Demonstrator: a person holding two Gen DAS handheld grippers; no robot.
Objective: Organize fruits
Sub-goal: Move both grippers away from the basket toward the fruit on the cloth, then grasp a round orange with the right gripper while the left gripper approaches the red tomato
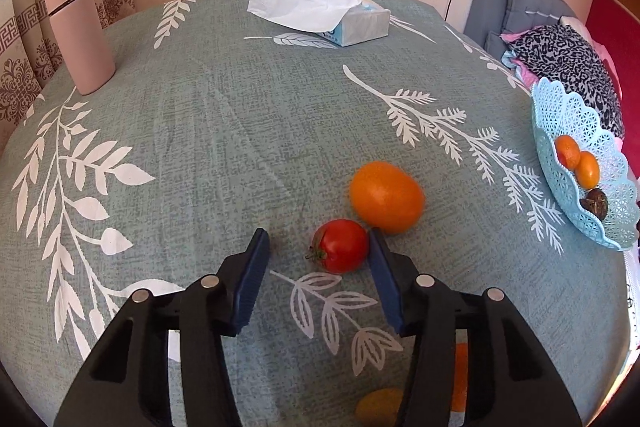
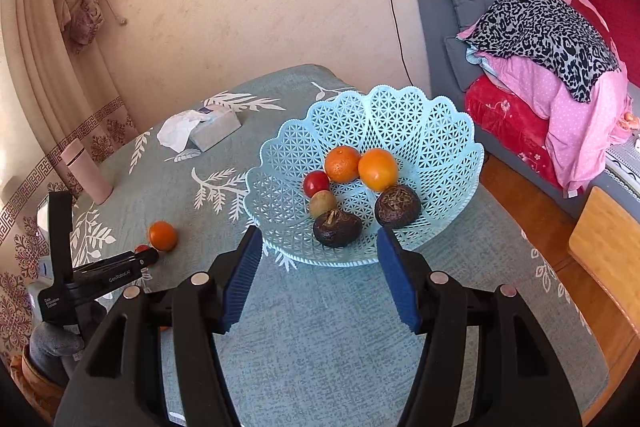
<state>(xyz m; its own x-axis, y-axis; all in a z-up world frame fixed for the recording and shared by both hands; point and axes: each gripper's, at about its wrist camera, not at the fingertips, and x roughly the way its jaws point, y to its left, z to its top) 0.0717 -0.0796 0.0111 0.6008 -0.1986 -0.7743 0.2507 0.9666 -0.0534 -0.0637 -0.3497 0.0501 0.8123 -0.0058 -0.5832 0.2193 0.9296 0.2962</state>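
While jaws gape, left gripper (image 1: pixel 318 247) straddles tomato (image 1: pixel 340 246); right gripper (image 2: pixel 318 247) hovers.

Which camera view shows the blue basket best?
The right wrist view shows the blue basket best: it sits whole in the middle, and all the fruit inside can be counted. The left wrist view shows it only edge-on at the far right, with part of its contents hidden behind the rim.

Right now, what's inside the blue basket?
The blue lattice basket holds six fruits: two oranges, a small red tomato, a greenish-brown round fruit, and two dark brown fruits. Anything beneath them is hidden.
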